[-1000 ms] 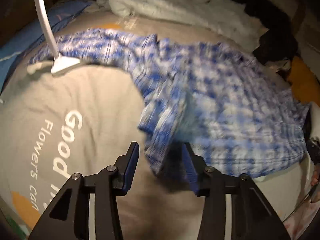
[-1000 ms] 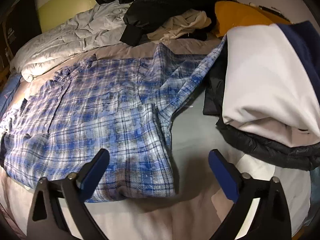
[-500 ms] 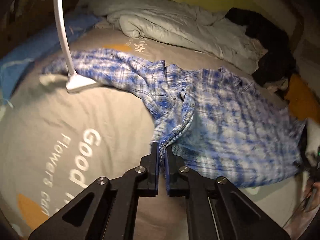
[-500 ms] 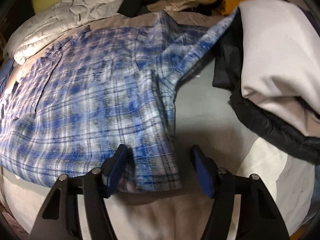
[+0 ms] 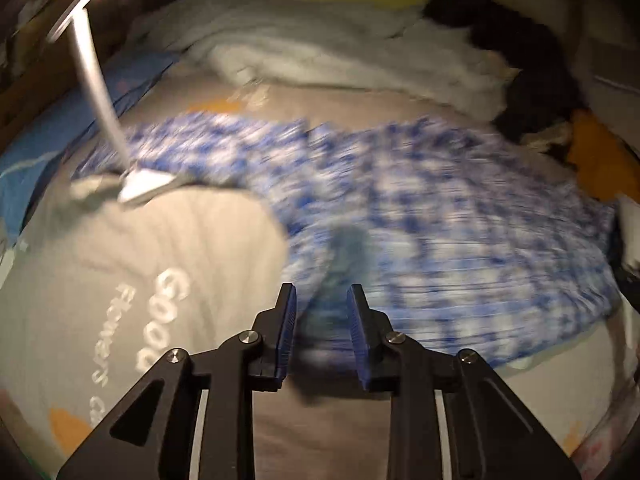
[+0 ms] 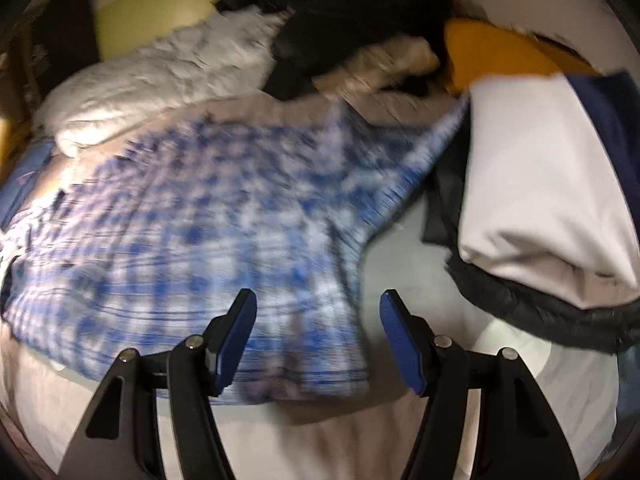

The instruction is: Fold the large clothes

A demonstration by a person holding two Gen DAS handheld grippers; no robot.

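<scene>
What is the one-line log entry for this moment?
blue-and-white plaid shirt: flat on bed | left gripper: opening over hem | right gripper: open

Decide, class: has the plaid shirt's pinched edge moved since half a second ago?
Yes. The shirt edge has slipped from the opening left gripper, lying flatter, rightward of the bedsheet lettering.

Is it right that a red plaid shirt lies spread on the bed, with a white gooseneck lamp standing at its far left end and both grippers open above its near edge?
Not quite: the plaid shirt is blue and white, not red, as the right wrist view shows. The rest holds: the gooseneck lamp stands at its far left end, and the left gripper, jaws opening, and the right gripper are open above its near edge.
</scene>
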